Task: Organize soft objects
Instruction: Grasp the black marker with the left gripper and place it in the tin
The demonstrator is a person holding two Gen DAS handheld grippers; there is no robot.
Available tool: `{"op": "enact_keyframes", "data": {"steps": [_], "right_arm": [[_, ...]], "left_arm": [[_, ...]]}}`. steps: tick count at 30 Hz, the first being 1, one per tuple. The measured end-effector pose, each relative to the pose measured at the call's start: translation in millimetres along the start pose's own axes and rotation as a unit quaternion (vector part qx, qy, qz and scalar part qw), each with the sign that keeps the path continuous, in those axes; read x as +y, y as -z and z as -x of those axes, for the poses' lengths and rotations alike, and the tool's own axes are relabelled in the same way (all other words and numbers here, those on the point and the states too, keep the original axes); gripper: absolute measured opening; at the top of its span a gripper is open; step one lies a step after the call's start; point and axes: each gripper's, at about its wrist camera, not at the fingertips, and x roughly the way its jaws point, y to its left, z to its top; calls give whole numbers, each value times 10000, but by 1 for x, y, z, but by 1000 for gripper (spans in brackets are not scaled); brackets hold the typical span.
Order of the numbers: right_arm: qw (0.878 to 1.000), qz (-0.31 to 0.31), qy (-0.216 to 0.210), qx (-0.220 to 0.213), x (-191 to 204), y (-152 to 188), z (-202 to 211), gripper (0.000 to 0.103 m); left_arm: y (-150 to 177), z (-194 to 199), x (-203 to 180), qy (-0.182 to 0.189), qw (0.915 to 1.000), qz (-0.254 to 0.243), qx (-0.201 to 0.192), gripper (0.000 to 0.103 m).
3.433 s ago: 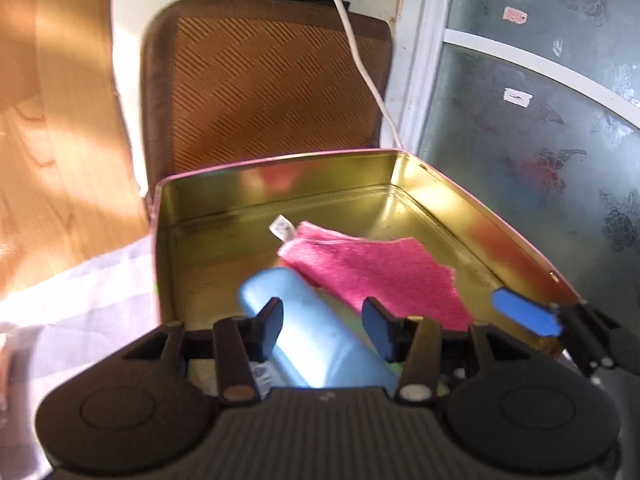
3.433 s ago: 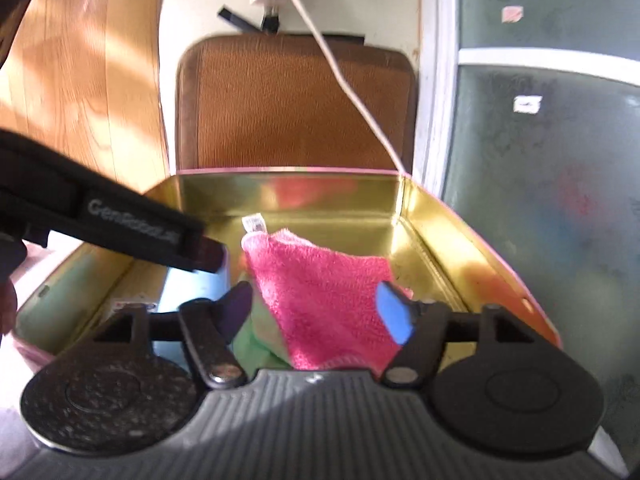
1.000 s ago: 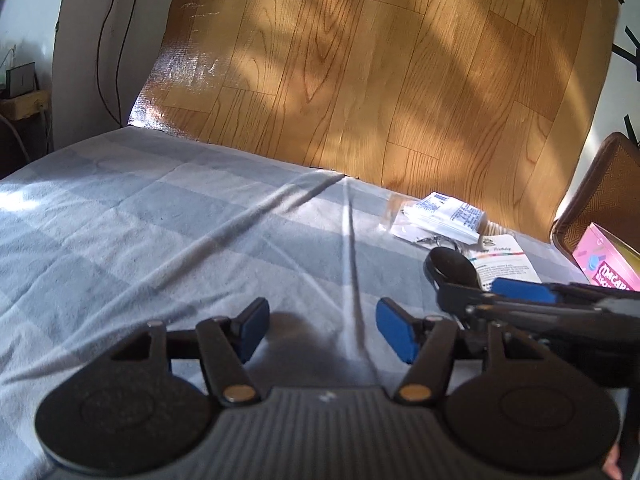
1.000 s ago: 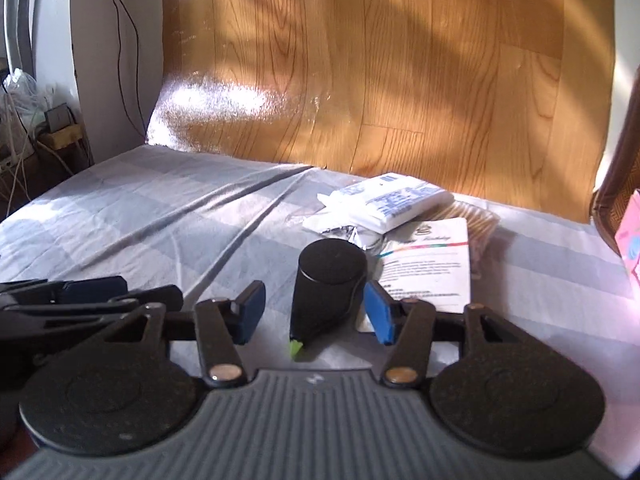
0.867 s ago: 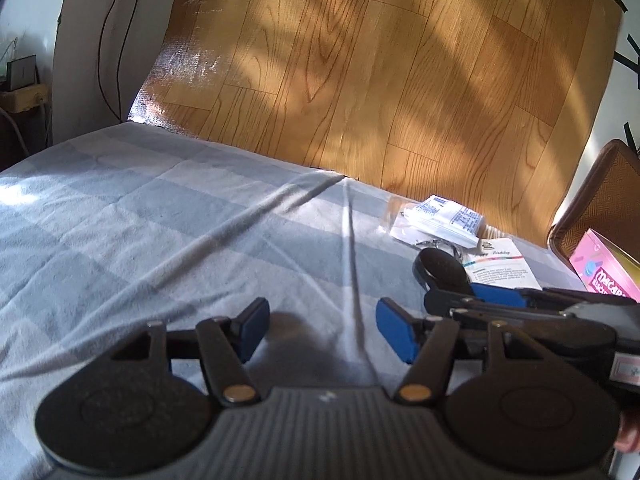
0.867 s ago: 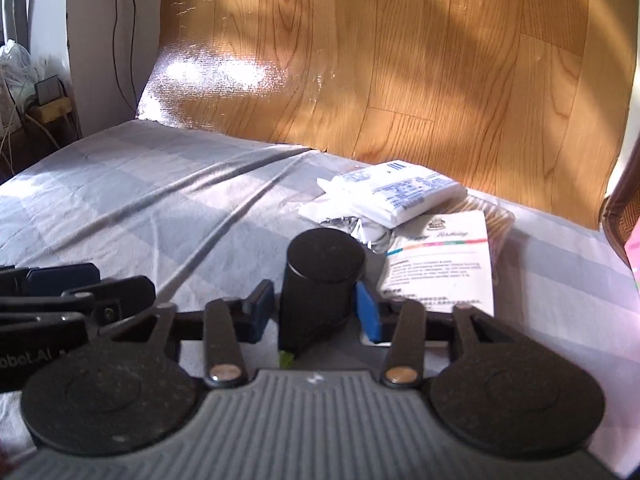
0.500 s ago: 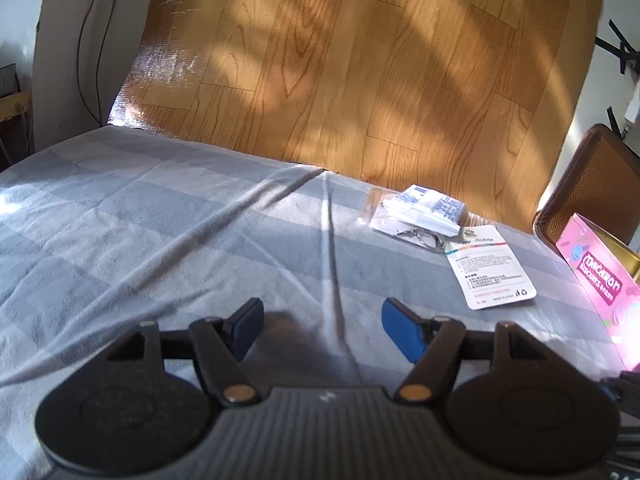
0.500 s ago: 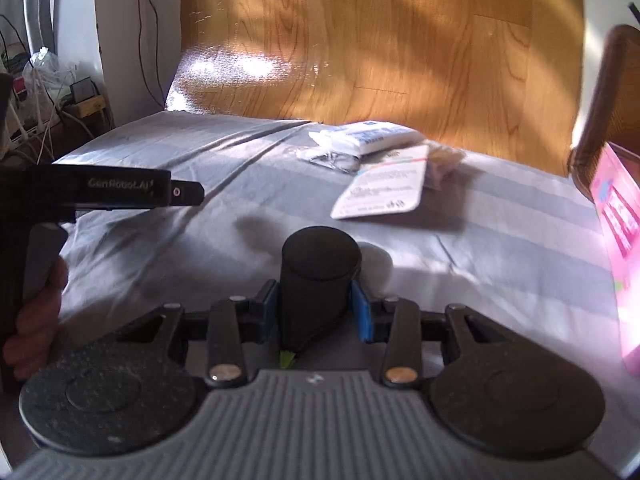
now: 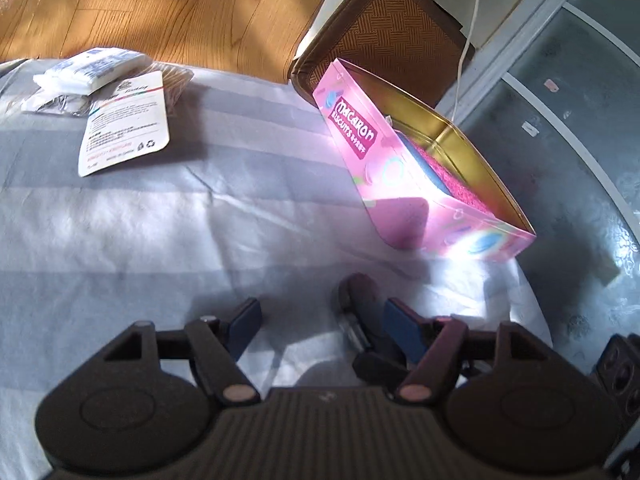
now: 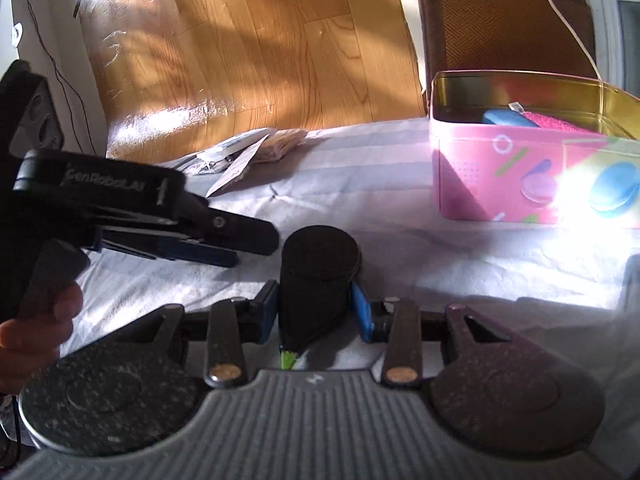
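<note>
Two grippers were over a grey striped cloth (image 9: 200,220). The right gripper (image 10: 316,312) had its jaws closed on a black roll (image 10: 316,276), which stood upright between the blue pads with a green tip showing beneath it. The left gripper (image 9: 320,328) held nothing, its jaws spread apart above the cloth; in the right wrist view it sat to the left, close beside the roll. A pink tin (image 10: 520,176) stood well apart on the cloth's far right, open, with a blue item (image 10: 508,118) and a pink towel (image 10: 556,122) inside. Beyond it stood a brown chair (image 9: 384,32). A white card (image 9: 124,120) and what seemed to be a tissue packet (image 9: 92,70) lay far left.
</note>
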Motion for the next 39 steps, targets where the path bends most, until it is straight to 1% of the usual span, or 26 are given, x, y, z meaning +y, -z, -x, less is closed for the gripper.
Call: {"op": "enact_keyframes", "data": {"steps": [1,3,4,8,12,15,18,20,25,26,28,29,32,33,35,39], "right_arm": [[10000,-23,-36,-54,-2,1,3,42],[9998,-19,-44,-208,-2,1,7,42],[9996,7,-16,-271,-3,0,11,42],[9981,67,114,-606,-16,-12,18,42],[9912,379,501,-1165,-24,-40,26,42],[9848,495,764,-1477,-40,-62,23,42],[9830,461,959,-1497,-63,-79,10,42],[9848,362,1030,-1352,-79,-88,-3,42],[9936,-57,887,-692,-109,-97,-29,42],[9939,-102,935,-582,-111,-98,-32,42],[9941,-160,1016,-357,-116,-99,-39,43],[9921,-179,1177,-385,-117,-97,-40,43],[9797,88,1906,-614,-111,-89,-37,45],[9786,51,1941,-682,-111,-86,-33,45],[9800,-115,1819,-800,-111,-80,-24,44],[9730,-37,1912,-1294,-89,-68,2,44]], "left_arm": [[-2,-6,-6,-10,10000,-46,69,66],[-6,-15,-11,131,9996,-3,243,43],[-8,-18,-14,231,9993,21,298,38],[-27,-16,-35,191,9995,-248,67,32],[-65,-15,-67,413,9974,-544,-241,32],[-92,-25,-90,439,9950,-786,-423,32],[-112,-48,-106,354,9936,-955,-482,32],[-121,-69,-110,239,9937,-1002,-430,33],[-128,-113,-109,-126,9959,-881,-175,35],[-127,-118,-108,-176,9959,-878,-133,36],[-126,-120,-112,-269,9940,-1033,-250,43],[-125,-121,-115,-339,9929,-1104,-271,45],[-121,-117,-118,-413,9911,-1218,-356,45],[-120,-112,-118,-438,9902,-1253,-436,45],[-115,-99,-117,-428,9890,-1291,-588,45],[-100,-63,-103,-397,9866,-1320,-878,45]]}}
